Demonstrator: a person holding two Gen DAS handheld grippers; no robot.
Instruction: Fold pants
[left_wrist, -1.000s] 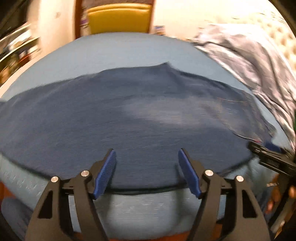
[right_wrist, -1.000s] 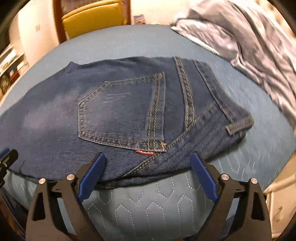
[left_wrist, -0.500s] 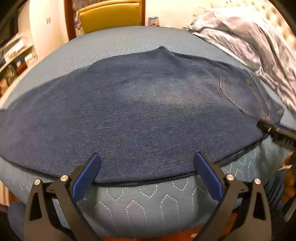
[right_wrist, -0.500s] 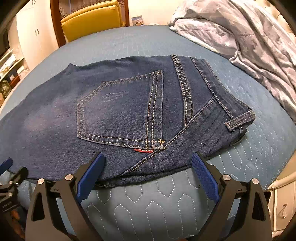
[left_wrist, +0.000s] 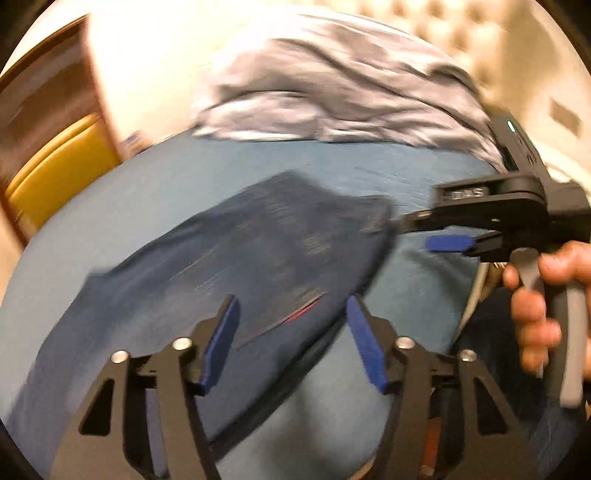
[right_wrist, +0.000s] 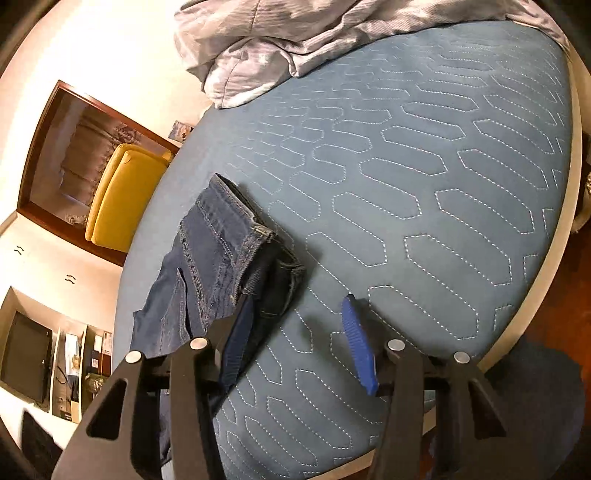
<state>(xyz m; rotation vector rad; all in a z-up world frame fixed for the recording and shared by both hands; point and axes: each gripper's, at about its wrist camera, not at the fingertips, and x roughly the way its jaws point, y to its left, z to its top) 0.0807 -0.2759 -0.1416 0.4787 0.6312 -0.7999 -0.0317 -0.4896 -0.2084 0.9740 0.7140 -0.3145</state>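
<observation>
Dark blue jeans (left_wrist: 258, 251) lie flat on the blue quilted bed (left_wrist: 406, 170), folded lengthwise. My left gripper (left_wrist: 291, 339) is open and empty, just above the jeans' near edge by the back pocket. My right gripper (right_wrist: 295, 343) is open and empty at the waistband end (right_wrist: 236, 240); its left finger lies over the waist corner and its right finger is over bare quilt. In the blurred left wrist view the right gripper (left_wrist: 436, 229) comes in from the right at the waistband, held by a hand (left_wrist: 535, 306).
A crumpled grey duvet (right_wrist: 314, 33) lies at the far side of the bed. A yellow chair (right_wrist: 122, 192) stands beyond the bed. Shelves and a dark screen (right_wrist: 26, 354) are at the left. The bed's near edge (right_wrist: 517, 332) curves at the right.
Both grippers have swung to the right toward the waistband end. The left view is now blurred from motion. The right gripper has turned to face the waistband side-on. Both stay open.
</observation>
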